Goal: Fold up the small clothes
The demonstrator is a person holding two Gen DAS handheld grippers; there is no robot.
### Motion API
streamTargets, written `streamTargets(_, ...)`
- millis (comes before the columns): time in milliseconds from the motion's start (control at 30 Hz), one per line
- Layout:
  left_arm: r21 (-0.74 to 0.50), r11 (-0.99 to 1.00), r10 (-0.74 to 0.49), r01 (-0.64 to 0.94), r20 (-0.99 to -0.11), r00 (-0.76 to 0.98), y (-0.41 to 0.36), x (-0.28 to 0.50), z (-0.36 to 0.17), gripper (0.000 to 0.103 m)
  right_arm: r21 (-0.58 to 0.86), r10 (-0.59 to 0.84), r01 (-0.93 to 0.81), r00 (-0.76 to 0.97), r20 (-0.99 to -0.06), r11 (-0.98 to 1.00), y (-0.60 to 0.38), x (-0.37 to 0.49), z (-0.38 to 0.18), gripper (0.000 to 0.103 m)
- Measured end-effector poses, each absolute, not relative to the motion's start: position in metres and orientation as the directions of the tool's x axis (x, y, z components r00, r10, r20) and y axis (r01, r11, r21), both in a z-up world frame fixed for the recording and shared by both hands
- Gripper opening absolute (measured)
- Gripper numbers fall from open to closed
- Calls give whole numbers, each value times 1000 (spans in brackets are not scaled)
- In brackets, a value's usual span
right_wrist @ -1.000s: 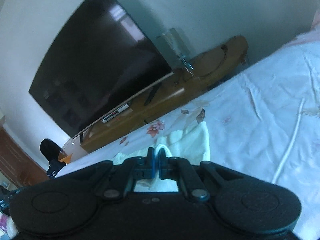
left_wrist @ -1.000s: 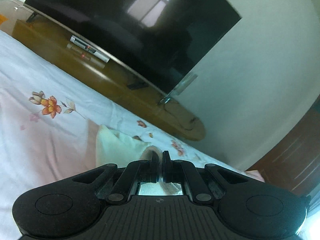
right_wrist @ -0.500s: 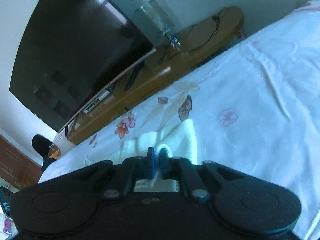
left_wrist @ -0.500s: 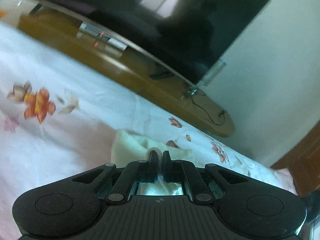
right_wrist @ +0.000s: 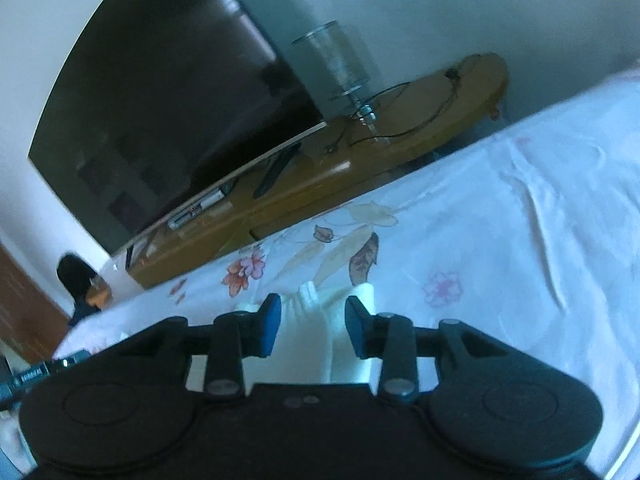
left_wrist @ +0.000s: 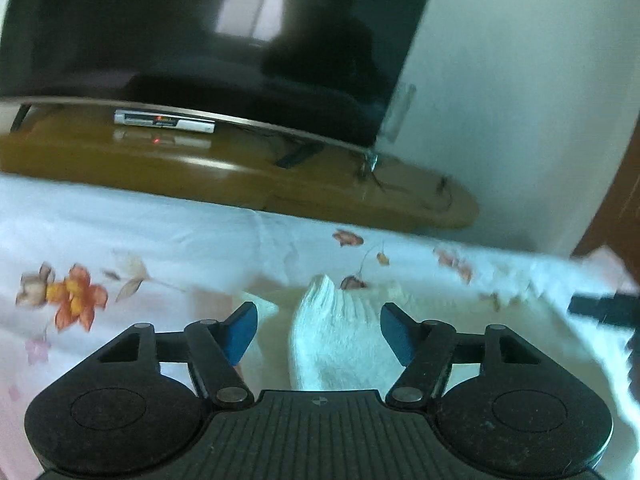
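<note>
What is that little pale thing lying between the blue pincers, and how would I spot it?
Start at the big dark television on its long wooden stand, then drop to the flowered bedsheet before it. There lies a small cream garment, bunched into a peak between the left gripper's open jaws. It alone is plain, thick and unprinted.

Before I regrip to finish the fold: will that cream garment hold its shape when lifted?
Probably not. The cream garment bunches between the open left gripper, so it looks floppy. It seems light and fuzzy, unlikely to slide on the floral bedsheet.
</note>
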State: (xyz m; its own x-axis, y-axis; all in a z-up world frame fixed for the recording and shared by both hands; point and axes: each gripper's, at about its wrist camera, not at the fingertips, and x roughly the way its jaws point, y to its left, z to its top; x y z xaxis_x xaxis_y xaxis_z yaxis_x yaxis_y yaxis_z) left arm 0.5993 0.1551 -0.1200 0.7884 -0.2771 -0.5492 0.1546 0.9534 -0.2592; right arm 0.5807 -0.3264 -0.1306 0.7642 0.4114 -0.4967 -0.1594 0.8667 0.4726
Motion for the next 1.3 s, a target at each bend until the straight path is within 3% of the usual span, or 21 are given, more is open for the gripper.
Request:
streamTargets(133,-199,964,-264,178,-619,740,145,616,-126,43,401,400,-195,749,-529,895,-312,590,-133,35)
streamTargets(167,-184,969,-246,167,-639,728,143,618,-130,28,388,396,-199,742,-540,900,-308,593,-134,34)
streamTargets(233,-213,964,-260,159,-637,726,145,620,-132,19,344,374,-200,728,-574,917,-298,598,-137,24)
streamTargets(267,-223,962,-264,155,-633,727,146,621,-132,5,328,363,-198,726,-584,924,-295,600,-138,22)
streamTargets(333,-212,969,-232,126,-610,758,147,618,-132,3,288,342,-205,726,-596,936,-289,601,-139,5)
streamTargets(433,-160,985,-148,71,-541,828,149,608,-127,2,245,316,-211,766,-560,946,-288,594,-134,4)
streamTargets(500,-125,991,-114,51,-570,814,148,612,-130,2,241,310,-210,788,-533,948,-291,591,-130,4)
streamTargets(600,-97,994,-98,49,-598,795,149,615,-139,2,184,250,-175,786,-565,967,-291,598,-137,4)
streamTargets(700,-97,994,-92,42,-593,800,151,610,-132,2,156,221,-158,774,-594,975,-288,600,-146,4)
streamTargets(767,-87,995,-88,47,-558,825,151,599,-119,2,166,216,-145,781,-585,975,-289,596,-140,16)
streamTargets(867,-141,978,-203,151,-526,826,125,591,-99,2,174,269,-207,799,-538,963,-276,582,-119,23)
streamTargets(933,-86,967,-246,241,-572,783,85,595,-98,23,142,346,-323,758,-554,936,-245,578,-114,33)
streamTargets(967,-66,961,-254,268,-592,765,69,598,-101,68,102,360,-374,730,-581,922,-224,577,-115,37)
streamTargets(1000,-36,963,-236,268,-595,768,54,599,-105,83,49,356,-412,713,-604,910,-203,576,-118,41)
streamTargets(1100,-47,956,-262,290,-587,767,27,600,-110,83,-62,356,-495,701,-617,866,-155,569,-128,36)
streamTargets(1133,-51,959,-252,277,-596,762,25,604,-112,83,-55,363,-497,701,-613,866,-148,568,-129,27)
streamTargets(1167,-61,962,-246,266,-616,749,28,608,-117,83,-52,350,-481,704,-618,875,-144,570,-131,25)
streamTargets(1300,-21,971,-198,239,-634,748,46,610,-128,83,-44,327,-474,668,-668,879,-159,581,-145,35)
